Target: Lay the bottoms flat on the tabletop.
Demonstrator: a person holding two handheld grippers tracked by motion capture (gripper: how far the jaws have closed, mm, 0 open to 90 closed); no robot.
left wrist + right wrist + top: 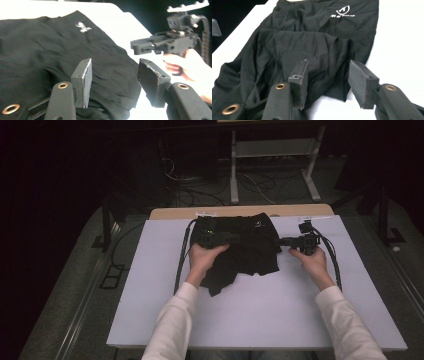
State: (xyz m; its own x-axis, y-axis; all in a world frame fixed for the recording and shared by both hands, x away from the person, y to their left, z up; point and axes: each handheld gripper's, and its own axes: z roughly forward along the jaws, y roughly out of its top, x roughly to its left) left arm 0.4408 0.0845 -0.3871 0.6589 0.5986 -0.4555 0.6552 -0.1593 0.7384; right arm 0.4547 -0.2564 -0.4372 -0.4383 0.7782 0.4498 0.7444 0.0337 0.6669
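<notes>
Black, thin and matte, the shorts (250, 251) lie crumpled near the far middle of the surface (260, 315), one leg folded over the other, a small white logo (343, 11) near the waistband. The fabric is creased; a loose corner trails toward the person. The left claw (235, 238) hovers over the cloth, its jaws partly apart with nothing between them. The right claw (284, 241) sits just off the garment's right edge, jaws likewise half apart and empty, though whether a tip brushes the hem is hard to tell. The surface is a pale board with bare room on all sides. Beyond its far edge the room is dark, with cables and a metal frame (272, 155).
</notes>
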